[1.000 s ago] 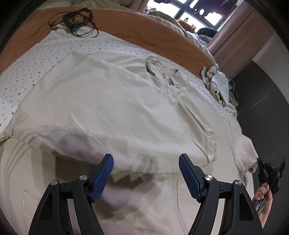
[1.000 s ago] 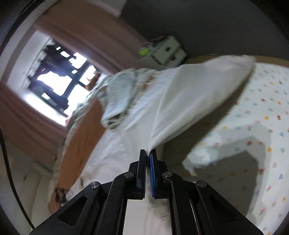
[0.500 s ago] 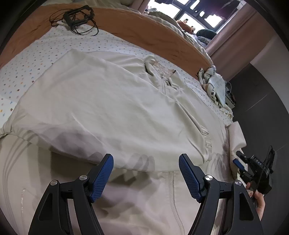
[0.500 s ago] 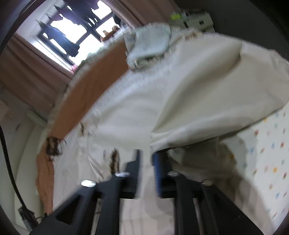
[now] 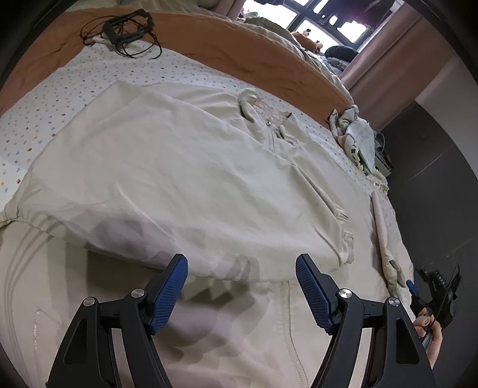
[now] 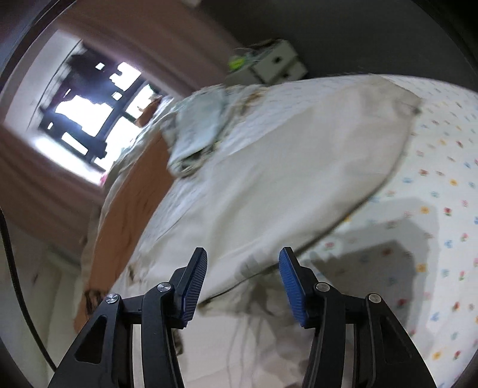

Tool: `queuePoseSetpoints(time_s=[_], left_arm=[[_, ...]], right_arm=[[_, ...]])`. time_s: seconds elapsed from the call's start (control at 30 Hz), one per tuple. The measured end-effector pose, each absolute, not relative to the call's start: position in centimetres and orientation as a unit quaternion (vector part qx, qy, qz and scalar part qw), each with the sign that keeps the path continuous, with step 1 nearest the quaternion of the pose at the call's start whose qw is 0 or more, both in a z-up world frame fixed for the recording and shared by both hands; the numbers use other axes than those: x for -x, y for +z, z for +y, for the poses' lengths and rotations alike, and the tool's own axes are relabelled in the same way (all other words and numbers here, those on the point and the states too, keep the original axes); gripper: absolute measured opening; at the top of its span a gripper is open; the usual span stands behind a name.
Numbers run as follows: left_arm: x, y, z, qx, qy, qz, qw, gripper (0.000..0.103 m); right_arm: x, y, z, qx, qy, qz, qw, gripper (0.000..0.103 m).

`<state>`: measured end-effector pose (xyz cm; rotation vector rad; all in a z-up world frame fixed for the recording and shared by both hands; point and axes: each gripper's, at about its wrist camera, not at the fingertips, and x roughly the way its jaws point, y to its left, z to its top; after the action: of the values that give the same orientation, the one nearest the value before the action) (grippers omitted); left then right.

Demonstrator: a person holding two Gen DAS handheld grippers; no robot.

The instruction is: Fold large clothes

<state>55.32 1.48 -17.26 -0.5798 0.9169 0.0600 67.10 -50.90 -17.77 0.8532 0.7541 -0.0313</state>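
Nearest, left tool hangs released, nothing btw its blue pads, just over the cream garment. Right tool has just been opening, released w/ nothing clamped, garment edge right ahead. Garment lies spread on the dotted bedsheet; black cable bundle farther back.

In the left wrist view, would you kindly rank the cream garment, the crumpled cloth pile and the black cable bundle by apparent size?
1. Cream garment, by far the largest.
2. Crumpled cloth pile.
3. Black cable bundle, about as large; both lie far from the camera, so their order is unsure.
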Motion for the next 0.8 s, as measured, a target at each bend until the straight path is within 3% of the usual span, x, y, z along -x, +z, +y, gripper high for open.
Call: queuePoseSetpoints(time_s=[0.33,0.5,0.53,0.6,0.67,0.8], left_arm=[[-55.6,-17.7,1.6,0.271,0.034,0.442,0.854,0.076],[-55.5,-17.8,1.7,0.274,0.032,0.444,0.853,0.076],[-55.5,-17.8,1.7,0.274,0.031,0.444,0.853,0.076],[-55.4,-17.7,1.8,0.274,0.031,0.442,0.854,0.076],[-55.3,-17.6,1.9,0.277,0.031,0.44,0.854,0.076],[-55.2,-17.2,2.0,0.284,0.028,0.435,0.854,0.076]], right_arm=[[-67.0,-21.9,-55.9,-0.461,-0.074,0.361,0.807,0.051],[-67.3,-22.7,-58.2,-0.476,-0.081,0.325,0.813,0.049],[-67.5,-22.9,-58.4,-0.477,-0.081,0.323,0.813,0.046],[-67.3,-23.3,-58.8,-0.486,-0.087,0.321,0.808,0.022],[-67.2,-23.5,-58.6,-0.491,-0.071,0.323,0.806,0.005],[-66.7,-21.2,-57.8,-0.473,-0.06,0.303,0.825,0.005]])
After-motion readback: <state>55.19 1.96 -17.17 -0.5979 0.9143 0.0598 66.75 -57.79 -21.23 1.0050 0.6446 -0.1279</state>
